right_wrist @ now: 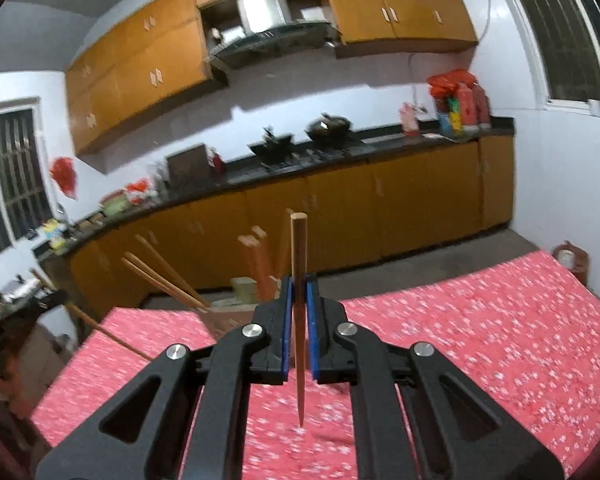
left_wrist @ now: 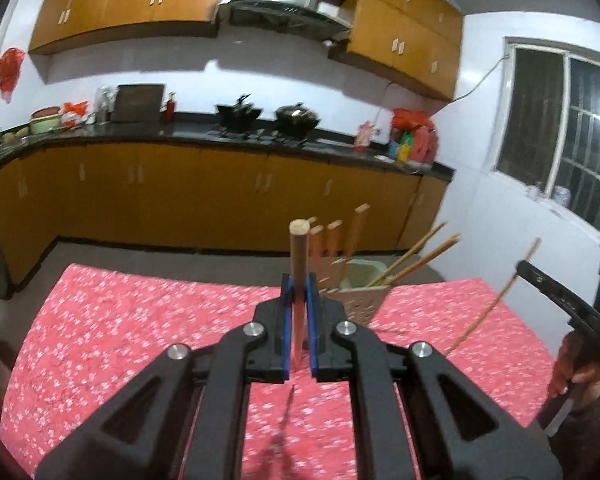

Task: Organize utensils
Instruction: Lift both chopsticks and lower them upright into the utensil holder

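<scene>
The left gripper (left_wrist: 299, 304) has its blue-padded jaws pinched onto a single wooden chopstick (left_wrist: 299, 264), which stands nearly upright between the pads, its blunt end above the fingertips and its thin tip pointing down toward the red floral tablecloth (left_wrist: 140, 328). The right gripper (right_wrist: 299, 304) is closed the same way on a second chopstick (right_wrist: 299, 280), also upright, tapered point hanging below the jaws over the cloth. The landmark is the utensil holder (left_wrist: 362, 286), a pale perforated caddy standing on the far edge of the table: from the left wrist view it sits just beyond and to the right of the gripped chopstick; from the right wrist view it lies just beyond and to the left. Several chopsticks (left_wrist: 416, 258) already lean out of the holder, and a few broader wooden handles (left_wrist: 332, 240) stand in it too, so the sorting looks well under way. No loose utensils show on the visible cloth near the holder. What seems left is carrying these two held sticks over the holder and dropping them in, tips down.
</scene>
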The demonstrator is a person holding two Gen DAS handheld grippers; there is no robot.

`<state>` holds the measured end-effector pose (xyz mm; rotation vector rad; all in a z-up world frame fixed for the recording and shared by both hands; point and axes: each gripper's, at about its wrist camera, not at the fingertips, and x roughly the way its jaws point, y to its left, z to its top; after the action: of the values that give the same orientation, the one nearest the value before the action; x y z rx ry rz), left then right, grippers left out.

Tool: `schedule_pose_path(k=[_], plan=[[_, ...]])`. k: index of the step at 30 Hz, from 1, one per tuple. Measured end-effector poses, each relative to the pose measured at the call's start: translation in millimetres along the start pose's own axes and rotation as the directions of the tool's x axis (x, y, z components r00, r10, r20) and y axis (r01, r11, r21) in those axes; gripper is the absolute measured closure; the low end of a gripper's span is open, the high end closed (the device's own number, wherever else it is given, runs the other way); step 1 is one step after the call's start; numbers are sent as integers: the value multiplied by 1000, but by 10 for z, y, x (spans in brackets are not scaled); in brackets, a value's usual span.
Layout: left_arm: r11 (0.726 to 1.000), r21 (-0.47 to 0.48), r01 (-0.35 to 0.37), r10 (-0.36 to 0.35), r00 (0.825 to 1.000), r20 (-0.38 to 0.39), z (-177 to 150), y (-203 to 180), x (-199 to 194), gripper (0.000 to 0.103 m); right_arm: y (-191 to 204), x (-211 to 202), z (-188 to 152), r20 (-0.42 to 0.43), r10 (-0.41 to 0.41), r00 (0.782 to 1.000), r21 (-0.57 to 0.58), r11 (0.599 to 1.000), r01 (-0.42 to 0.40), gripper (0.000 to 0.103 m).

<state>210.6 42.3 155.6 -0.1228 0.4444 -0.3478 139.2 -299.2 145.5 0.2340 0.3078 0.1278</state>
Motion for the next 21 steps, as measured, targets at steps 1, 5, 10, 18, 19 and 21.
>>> schedule_pose_path(k=[1, 5, 10, 18, 19, 21], plan=[[1000, 6, 22, -22, 1000, 18, 59, -75, -39, 96, 53, -40, 63, 20, 19, 1000, -2, 1000, -19, 96], [997, 36, 65, -67, 994, 85, 277, -321, -112, 96, 282, -127, 298, 113, 59, 992, -36, 998, -56, 96], [996, 47, 77, -84, 983, 161, 575, -581, -36, 96, 554, -50, 531, 246, 55, 968, -72, 997, -38, 96], [995, 97, 6, -22, 986, 167, 768, -778, 279, 96, 627, 391, 610, 334, 1, 943, -68, 997, 23, 96], [995, 102, 0, -17, 987, 161, 769, -779, 311, 96, 616, 461, 591, 323, -3, 946, -68, 997, 26, 96], [993, 113, -21, 6, 991, 131, 759, -788, 425, 96, 619, 614, 541, 295, -9, 955, -71, 997, 31, 96]])
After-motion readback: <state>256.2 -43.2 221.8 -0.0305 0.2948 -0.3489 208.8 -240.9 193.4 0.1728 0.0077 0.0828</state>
